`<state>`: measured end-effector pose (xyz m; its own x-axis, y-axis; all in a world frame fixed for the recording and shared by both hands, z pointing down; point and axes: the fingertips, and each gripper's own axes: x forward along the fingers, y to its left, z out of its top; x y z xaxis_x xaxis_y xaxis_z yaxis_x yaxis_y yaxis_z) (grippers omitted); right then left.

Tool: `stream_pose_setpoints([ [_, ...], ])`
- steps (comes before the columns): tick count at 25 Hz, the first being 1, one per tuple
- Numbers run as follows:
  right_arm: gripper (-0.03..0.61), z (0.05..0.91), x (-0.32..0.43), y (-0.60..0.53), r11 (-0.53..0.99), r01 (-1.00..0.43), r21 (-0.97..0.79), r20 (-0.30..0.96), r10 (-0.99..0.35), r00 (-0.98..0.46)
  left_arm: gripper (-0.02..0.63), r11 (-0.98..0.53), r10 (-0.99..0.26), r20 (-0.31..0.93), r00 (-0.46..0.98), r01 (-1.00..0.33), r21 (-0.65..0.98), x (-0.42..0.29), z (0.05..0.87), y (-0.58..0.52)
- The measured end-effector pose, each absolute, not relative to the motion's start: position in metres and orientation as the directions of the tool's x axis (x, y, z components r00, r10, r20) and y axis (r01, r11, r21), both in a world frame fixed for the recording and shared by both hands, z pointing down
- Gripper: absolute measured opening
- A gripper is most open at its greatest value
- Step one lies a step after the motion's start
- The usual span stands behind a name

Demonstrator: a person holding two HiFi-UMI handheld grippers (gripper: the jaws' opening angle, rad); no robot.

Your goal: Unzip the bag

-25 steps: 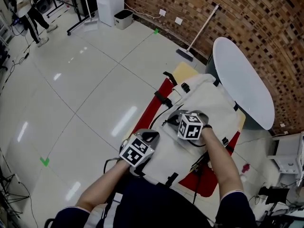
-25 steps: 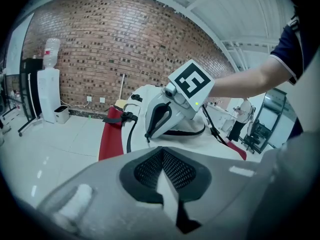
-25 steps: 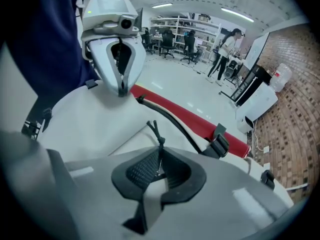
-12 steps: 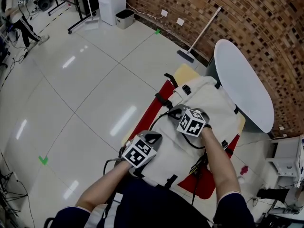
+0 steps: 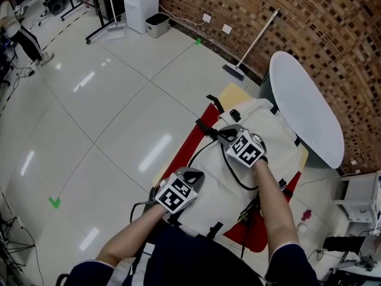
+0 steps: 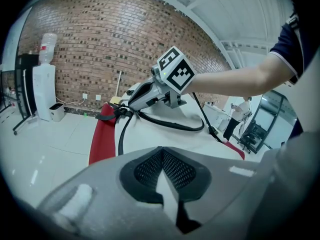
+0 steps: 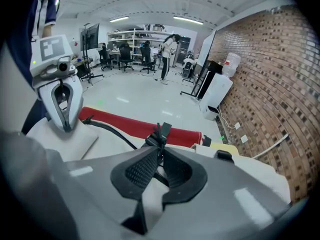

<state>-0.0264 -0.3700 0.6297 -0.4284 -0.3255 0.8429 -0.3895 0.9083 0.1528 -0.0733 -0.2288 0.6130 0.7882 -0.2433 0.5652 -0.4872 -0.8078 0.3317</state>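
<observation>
A white bag (image 5: 271, 142) lies on a red mat (image 5: 190, 145). My right gripper (image 5: 223, 134) is at the bag's far left edge. Its jaws are opening, but the pads still pinch the black zipper pull (image 7: 161, 134) at their tips. A dark open zipper line (image 5: 229, 171) curves back across the bag from there. My left gripper (image 5: 188, 174) sits at the bag's near left corner, jaws closed on the white fabric (image 6: 165, 136). The left gripper view shows the right gripper (image 6: 131, 100) ahead. The right gripper view shows the left gripper (image 7: 62, 109) at its left.
A white oval tabletop (image 5: 303, 109) leans against the brick wall right of the bag. A broom (image 5: 250, 43) rests on that wall, and a white bin (image 5: 156, 24) stands further back. A yellow board (image 5: 232, 91) sticks out beyond the mat. A person (image 5: 21, 34) walks at far left.
My right gripper has moved away from me along the bag to its far left edge, and the dark zipper line behind it has grown longer. The left gripper has barely moved.
</observation>
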Motion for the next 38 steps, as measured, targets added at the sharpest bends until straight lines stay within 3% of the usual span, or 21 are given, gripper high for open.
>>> stream_pose_setpoints([
  [8, 0.006, 0.594, 0.006, -0.408, 0.789, -0.590, 0.171, 0.758, -0.488, -0.433, 0.002, -0.813, -0.229, 0.569, 0.790, -0.476, 0.334, -0.071, 0.621, -0.226],
  [12, 0.011, 0.593, -0.008, -0.389, 0.832, -0.548, 0.085, 0.788, -0.393, -0.474, 0.002, -0.819, -0.216, 0.571, 0.792, -0.465, 0.335, -0.068, 0.621, -0.226],
  [14, 0.114, 0.609, -0.017, -0.373, 0.860, -0.508, 0.038, 0.826, -0.313, -0.468, 0.002, -0.822, -0.207, 0.575, 0.791, -0.459, 0.336, -0.067, 0.619, -0.226],
  [15, 0.135, 0.617, -0.020, -0.368, 0.868, -0.497, 0.024, 0.843, -0.284, -0.457, 0.002, -0.824, -0.204, 0.575, 0.793, -0.456, 0.337, -0.067, 0.619, -0.226],
  [21, 0.172, 0.646, -0.021, -0.358, 0.856, -0.517, 0.008, 0.905, -0.226, -0.360, 0.002, -0.825, -0.193, 0.558, 0.807, -0.442, 0.353, -0.064, 0.622, -0.225],
  [25, 0.156, 0.658, -0.019, -0.354, 0.869, -0.492, 0.049, 0.946, -0.199, -0.257, 0.002, -0.827, -0.182, 0.547, 0.817, -0.428, 0.365, -0.063, 0.621, -0.225],
  [29, 0.050, 0.660, -0.023, -0.348, 0.892, -0.448, 0.052, 0.949, -0.184, -0.255, 0.002, -0.833, -0.172, 0.528, 0.831, -0.409, 0.373, -0.061, 0.622, -0.225],
  [38, 0.026, 0.635, -0.015, -0.364, 0.757, -0.652, -0.041, 0.887, -0.272, -0.372, 0.002, -0.847, -0.137, 0.523, 0.841, -0.374, 0.379, -0.062, 0.623, -0.221],
])
